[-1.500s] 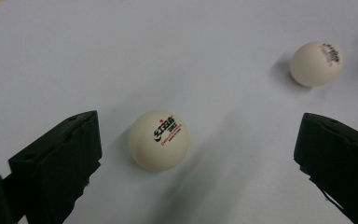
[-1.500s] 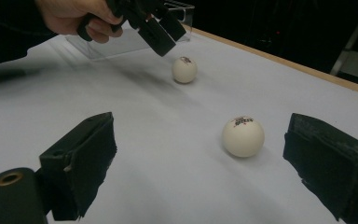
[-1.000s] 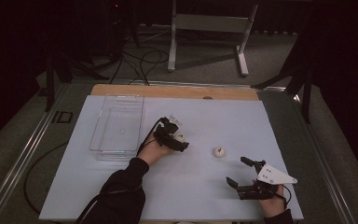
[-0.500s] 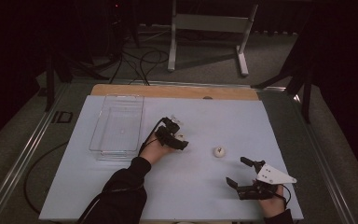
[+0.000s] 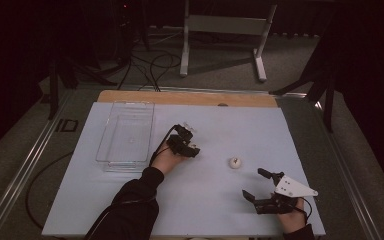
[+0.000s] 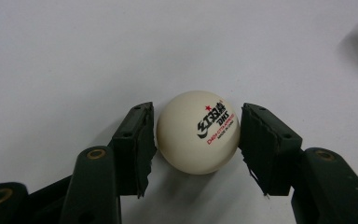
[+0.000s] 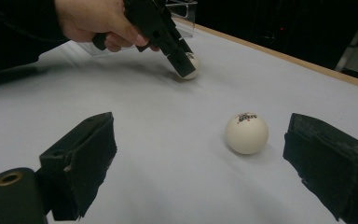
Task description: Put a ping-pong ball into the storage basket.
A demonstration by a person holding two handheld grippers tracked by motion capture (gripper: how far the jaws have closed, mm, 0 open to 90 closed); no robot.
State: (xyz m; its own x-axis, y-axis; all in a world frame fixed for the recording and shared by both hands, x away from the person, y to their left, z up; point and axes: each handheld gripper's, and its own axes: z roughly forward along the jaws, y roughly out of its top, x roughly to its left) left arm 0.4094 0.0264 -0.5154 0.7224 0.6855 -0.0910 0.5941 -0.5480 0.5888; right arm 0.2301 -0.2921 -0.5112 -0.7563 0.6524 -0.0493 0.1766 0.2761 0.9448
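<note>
Left gripper [image 6: 196, 140]: my jaws sit narrowly either side of a white printed table-tennis ball [image 6: 198, 132], mid-frame in the left gripper view; contact unclear, grip not confirmed.
Right gripper [image 5: 266, 188]: jaws wide, empty, lower right of the high view.
Second white ball [image 5: 235, 162]: loose, centre-right on the pale blue table [image 5: 205, 200].
Clear plastic tray [image 5: 126, 135]: upper left, empty.
Risk: off-centre closing on the smooth sphere may squirt it away.
</note>
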